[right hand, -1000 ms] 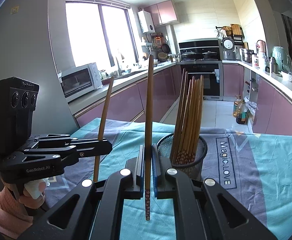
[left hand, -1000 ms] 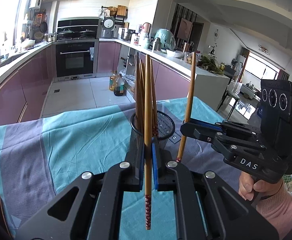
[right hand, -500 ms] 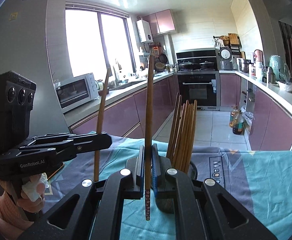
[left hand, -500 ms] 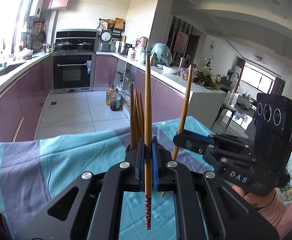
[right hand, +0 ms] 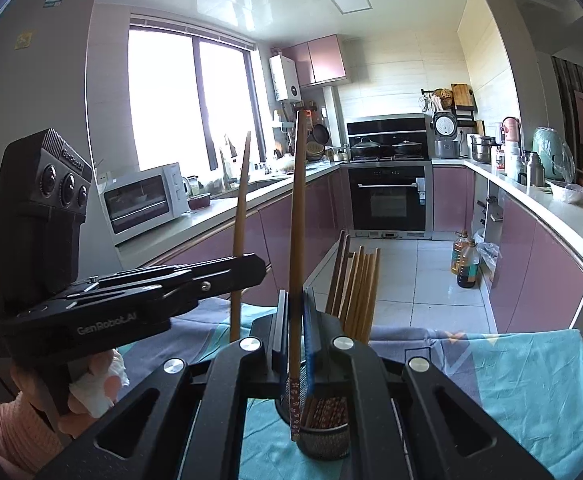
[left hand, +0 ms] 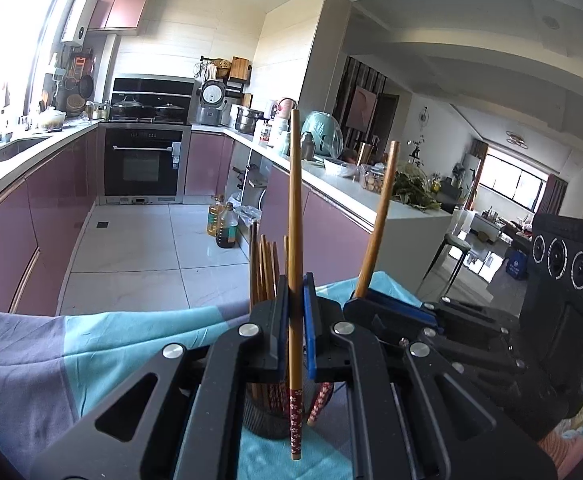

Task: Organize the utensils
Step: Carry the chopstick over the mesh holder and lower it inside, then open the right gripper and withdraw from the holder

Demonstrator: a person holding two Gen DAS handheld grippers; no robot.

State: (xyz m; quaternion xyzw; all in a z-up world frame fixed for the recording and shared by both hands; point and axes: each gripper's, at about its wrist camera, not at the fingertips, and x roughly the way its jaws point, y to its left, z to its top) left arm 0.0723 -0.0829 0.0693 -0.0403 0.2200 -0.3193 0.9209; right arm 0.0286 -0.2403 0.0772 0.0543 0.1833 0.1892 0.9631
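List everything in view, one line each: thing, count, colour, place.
Held wooden chopsticks: two, brown with red patterned ends, upright, one in each gripper.
Black wire-mesh holder: one, on the cloth, full of brown chopsticks.
Teal and grey tablecloth: one, covering the table.
Built-in oven: one, black, far wall.
Microwave: one, white, counter by the window.
Oil bottles: two, amber, on the floor.
Left gripper: black, jaws shut on a chopstick.
Right gripper: black, jaws shut on a chopstick.
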